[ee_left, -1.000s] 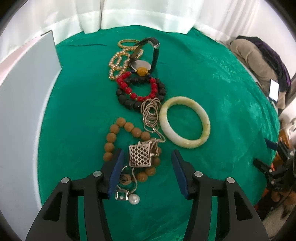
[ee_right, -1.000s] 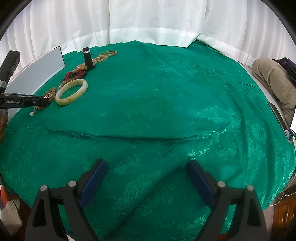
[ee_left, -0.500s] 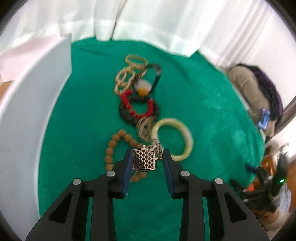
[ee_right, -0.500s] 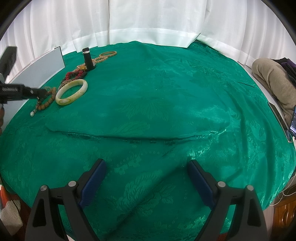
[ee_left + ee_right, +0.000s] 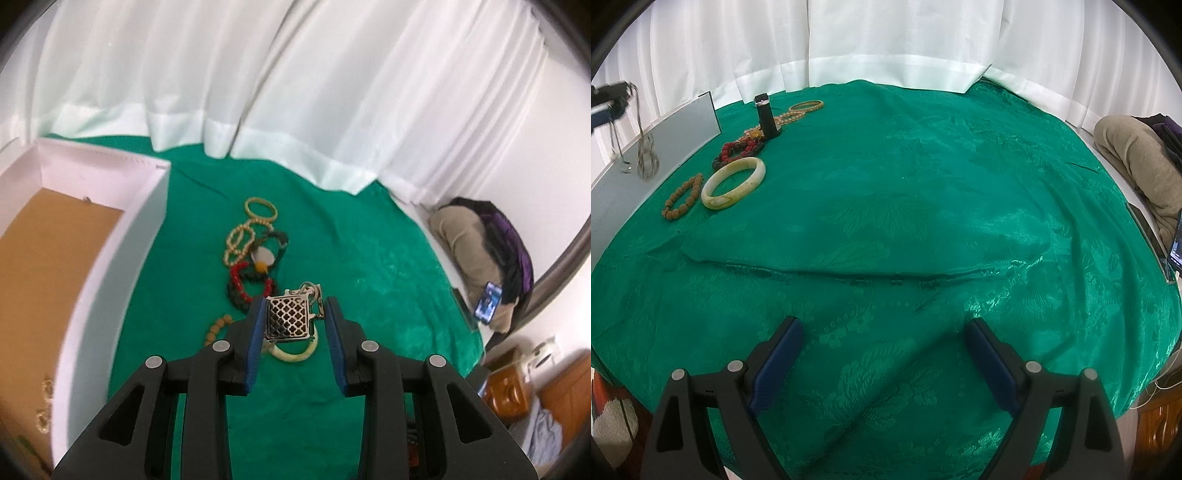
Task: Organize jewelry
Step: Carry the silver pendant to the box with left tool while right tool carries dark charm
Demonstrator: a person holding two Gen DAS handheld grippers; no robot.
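- Presently the left claw (image 5: 291, 317) pinches one silver lattice pendant (image 5: 288, 318) between its blue pads, lifted clear of the green cloth (image 5: 923, 184); from the right wrist view its chain (image 5: 646, 155) hangs down in loops in front of the white box (image 5: 122, 236).
- One white box stands at the left edge of the bench, open on top, with a brown floor; a few small pale gold pieces (image 5: 44, 406) lie on that floor, too blurred to count.
- One right claw (image 5: 886, 365) hangs over bare green cloth with its jaws spread wide and nothing between them.
- On the cloth, in a row near the box, counted from the right wrist view:
- one pale jade bangle (image 5: 734, 183), lying flat;
- one brown bead bracelet (image 5: 682, 197), just beside the bangle;
- one red bead bracelet (image 5: 733, 147) lying on one black bead bracelet (image 5: 753, 149);
- one black watch (image 5: 765, 120), its strap standing upright;
- one pearl-coloured bead strand (image 5: 786, 117), doubled into loops;
- one thin gold bangle (image 5: 807, 105), farthest from the camera.
- One lit phone (image 5: 488, 303) lies off the cloth at the right, beside a heap of beige and purple clothing (image 5: 484, 243).
- No brand, label or writing can be read anywhere.
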